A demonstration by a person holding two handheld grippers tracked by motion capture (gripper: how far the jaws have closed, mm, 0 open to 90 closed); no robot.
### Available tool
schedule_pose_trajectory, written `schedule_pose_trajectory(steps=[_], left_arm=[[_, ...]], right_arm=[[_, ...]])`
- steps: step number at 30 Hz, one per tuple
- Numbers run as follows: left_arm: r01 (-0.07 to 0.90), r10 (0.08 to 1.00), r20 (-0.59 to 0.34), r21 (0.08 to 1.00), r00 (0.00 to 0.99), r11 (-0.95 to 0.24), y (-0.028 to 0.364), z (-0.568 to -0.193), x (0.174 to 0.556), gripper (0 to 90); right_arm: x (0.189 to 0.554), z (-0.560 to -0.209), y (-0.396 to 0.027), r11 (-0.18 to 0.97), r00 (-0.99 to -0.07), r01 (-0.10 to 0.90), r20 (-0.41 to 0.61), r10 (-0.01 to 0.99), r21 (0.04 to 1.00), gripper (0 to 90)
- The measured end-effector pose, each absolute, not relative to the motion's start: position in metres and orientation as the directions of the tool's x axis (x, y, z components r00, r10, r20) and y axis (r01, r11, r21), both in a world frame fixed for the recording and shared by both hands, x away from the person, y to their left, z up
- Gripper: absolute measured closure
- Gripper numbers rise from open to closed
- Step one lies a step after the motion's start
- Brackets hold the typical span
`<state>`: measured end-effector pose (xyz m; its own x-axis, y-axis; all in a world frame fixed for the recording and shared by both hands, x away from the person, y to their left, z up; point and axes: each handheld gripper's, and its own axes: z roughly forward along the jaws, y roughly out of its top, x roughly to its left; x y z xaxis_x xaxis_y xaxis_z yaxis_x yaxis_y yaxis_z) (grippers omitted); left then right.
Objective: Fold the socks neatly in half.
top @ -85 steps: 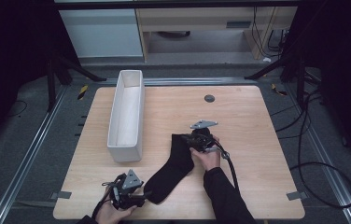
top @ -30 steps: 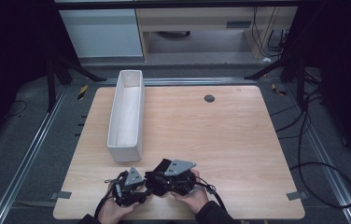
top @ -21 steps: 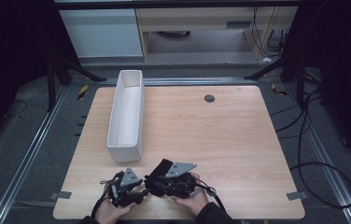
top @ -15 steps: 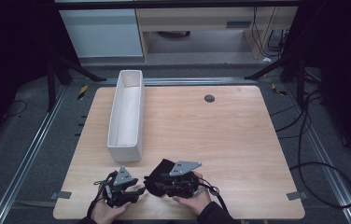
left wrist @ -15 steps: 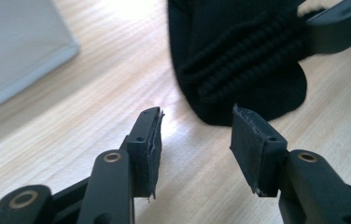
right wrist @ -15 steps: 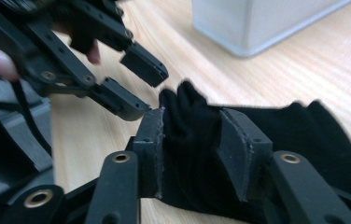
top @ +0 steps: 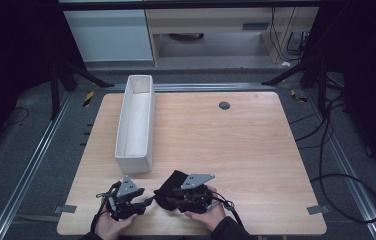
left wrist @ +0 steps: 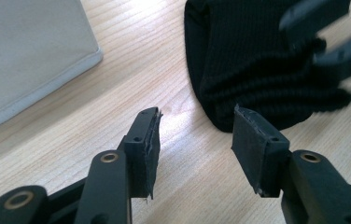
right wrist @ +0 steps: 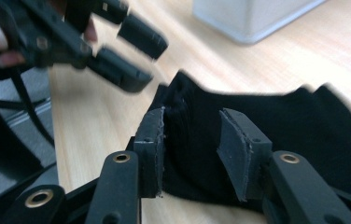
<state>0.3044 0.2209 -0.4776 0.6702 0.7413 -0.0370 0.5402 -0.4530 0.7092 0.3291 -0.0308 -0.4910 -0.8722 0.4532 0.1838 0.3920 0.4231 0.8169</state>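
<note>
Now right gripper [right wrist: 190, 135] straddles black sock [right wrist: 276, 126] (bunched); jaws parted.

In the left gripper view, the sock [left wrist: 257, 70] is cut off by the top edge, and your right gripper [left wrist: 325, 39] at the upper right is blurred and partly covers it. The box [left wrist: 29, 56] at the upper left is cut by two edges. In the right gripper view, your left gripper [right wrist: 89, 42] at the upper left is blurred, and the sock's [right wrist: 299, 126] right end leaves the frame. In the high view, your forearms are cut by the bottom edge.
</note>
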Motion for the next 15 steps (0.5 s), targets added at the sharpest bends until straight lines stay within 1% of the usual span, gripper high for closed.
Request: schedule_pose_trajectory(steps=[4, 7, 11, 12, 15], left_arm=[[0.541, 0.748, -0.037, 0.714, 0.663, -0.444, 0.220, -0.477, 0.305, 49.4], [0.541, 0.744, -0.031, 0.706, 0.668, -0.457, 0.217, -0.479, 0.306, 49.1], [0.544, 0.741, -0.027, 0.697, 0.671, -0.467, 0.214, -0.482, 0.309, 49.1], [0.544, 0.741, -0.027, 0.697, 0.671, -0.468, 0.213, -0.482, 0.309, 49.1], [0.546, 0.740, -0.026, 0.693, 0.672, -0.471, 0.212, -0.483, 0.310, 49.2]], right_arm=[[0.324, -0.498, -0.028, 0.460, -0.879, 0.402, 0.192, 0.437, 0.792, 59.6], [0.321, -0.498, -0.029, 0.464, -0.883, 0.397, 0.191, 0.430, 0.792, 58.5], [0.321, -0.489, -0.034, 0.432, -0.880, 0.390, 0.191, 0.435, 0.813, 58.4], [0.324, -0.481, -0.039, 0.389, -0.874, 0.387, 0.199, 0.443, 0.836, 59.0], [0.328, -0.475, -0.043, 0.343, -0.860, 0.388, 0.201, 0.469, 0.856, 61.7]])
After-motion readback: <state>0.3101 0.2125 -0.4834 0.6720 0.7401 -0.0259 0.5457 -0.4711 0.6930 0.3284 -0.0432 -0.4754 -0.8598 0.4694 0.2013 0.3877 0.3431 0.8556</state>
